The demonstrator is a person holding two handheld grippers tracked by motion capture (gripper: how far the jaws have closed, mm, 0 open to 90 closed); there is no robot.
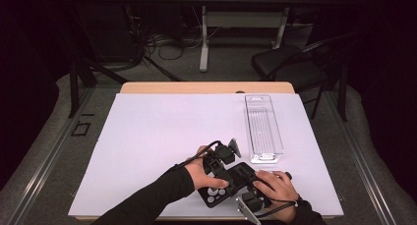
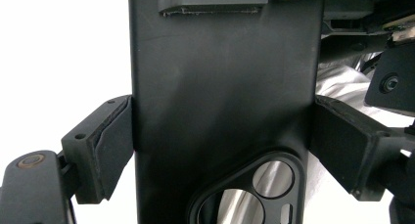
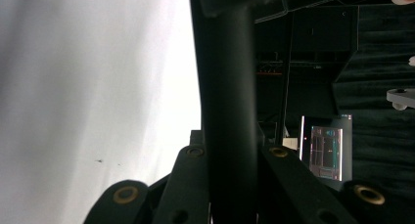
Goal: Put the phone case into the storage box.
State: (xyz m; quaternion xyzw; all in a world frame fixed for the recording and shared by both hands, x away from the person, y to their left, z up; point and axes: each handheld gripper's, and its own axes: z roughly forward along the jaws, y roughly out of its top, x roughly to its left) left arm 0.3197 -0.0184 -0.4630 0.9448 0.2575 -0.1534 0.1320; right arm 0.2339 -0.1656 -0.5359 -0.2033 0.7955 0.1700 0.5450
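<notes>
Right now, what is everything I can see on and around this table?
Phone case: one, black, with camera cut-outs, near edge of the table, held between both grippers.
Clear tray: one, transparent plastic, long, right side of the table.
Table: one, white sheet over a wooden top.
Chair: one, black, beyond the table at right.
Desk: one, pale, far back.
Floor cables: several, dark, under that desk.
Left gripper: one, black, pads on the case's two side edges.
Right gripper: one, black, shut on the case's edge.
Hands: two, at the near edge.
</notes>
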